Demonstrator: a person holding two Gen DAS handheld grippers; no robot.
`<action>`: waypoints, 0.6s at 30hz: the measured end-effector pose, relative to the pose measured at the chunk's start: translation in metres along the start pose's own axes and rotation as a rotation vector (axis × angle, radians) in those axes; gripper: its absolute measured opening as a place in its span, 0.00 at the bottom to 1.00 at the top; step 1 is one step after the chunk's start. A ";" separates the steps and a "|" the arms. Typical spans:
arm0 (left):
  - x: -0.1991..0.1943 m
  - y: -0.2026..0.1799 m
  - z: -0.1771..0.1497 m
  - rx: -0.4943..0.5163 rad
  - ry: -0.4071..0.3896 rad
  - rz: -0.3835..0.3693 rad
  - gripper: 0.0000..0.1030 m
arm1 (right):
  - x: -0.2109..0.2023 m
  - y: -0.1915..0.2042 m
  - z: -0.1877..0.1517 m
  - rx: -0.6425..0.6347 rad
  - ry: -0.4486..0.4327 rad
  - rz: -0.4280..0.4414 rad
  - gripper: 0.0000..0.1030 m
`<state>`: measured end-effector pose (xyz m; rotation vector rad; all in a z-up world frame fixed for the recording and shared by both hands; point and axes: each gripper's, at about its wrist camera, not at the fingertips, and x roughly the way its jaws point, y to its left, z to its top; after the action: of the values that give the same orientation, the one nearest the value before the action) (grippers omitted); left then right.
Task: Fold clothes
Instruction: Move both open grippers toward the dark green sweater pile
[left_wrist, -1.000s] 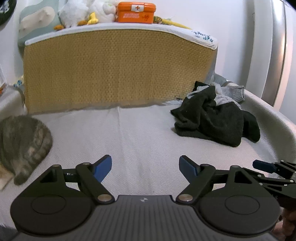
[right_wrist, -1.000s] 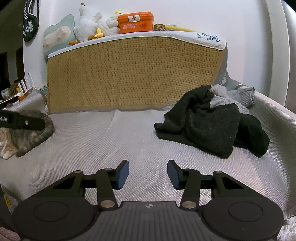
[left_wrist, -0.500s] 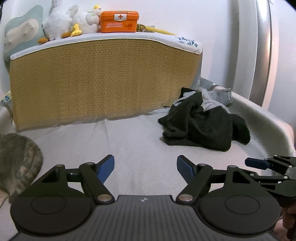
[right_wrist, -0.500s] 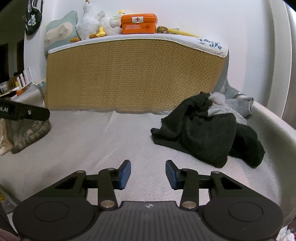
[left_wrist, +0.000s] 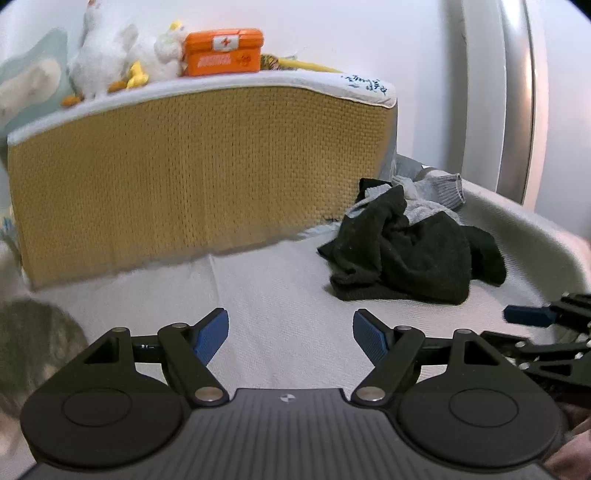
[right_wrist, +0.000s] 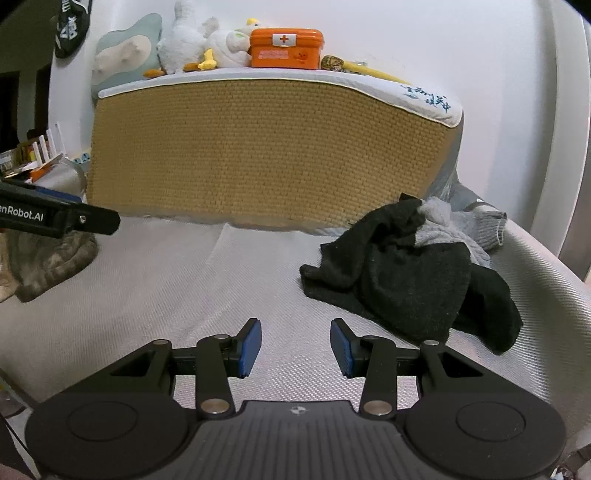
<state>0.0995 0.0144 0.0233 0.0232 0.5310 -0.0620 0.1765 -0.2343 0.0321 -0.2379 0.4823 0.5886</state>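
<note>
I am holding my left gripper (left_wrist: 290, 334) and right gripper (right_wrist: 295, 345) above the bed (right_wrist: 192, 280), jaws wide and empty, facing the black garment (right_wrist: 410, 280).

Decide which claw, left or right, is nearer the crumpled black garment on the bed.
Right, by a modest margin. The right claw hangs open just short of the black garment, which lies ahead to its right. The left claw, also open, sits farther left of it.

Both wrist views sit low over the pale woven bed cover (left_wrist: 280, 280) (right_wrist: 207, 280), facing the upright yellow-mesh mattress (left_wrist: 199, 173) (right_wrist: 269, 151) (shared backdrop), left view further left.
</note>
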 end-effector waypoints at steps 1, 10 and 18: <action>0.002 0.000 0.002 0.006 -0.002 -0.003 0.75 | 0.001 -0.001 0.001 0.004 0.005 -0.002 0.44; 0.018 0.004 0.016 0.016 -0.026 -0.085 0.79 | 0.009 -0.009 0.013 0.030 -0.005 -0.025 0.44; 0.040 0.005 0.029 0.015 -0.053 -0.155 0.82 | 0.020 -0.016 0.013 0.025 0.013 -0.040 0.44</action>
<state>0.1490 0.0165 0.0284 -0.0044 0.4788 -0.2171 0.2055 -0.2331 0.0344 -0.2274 0.4964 0.5424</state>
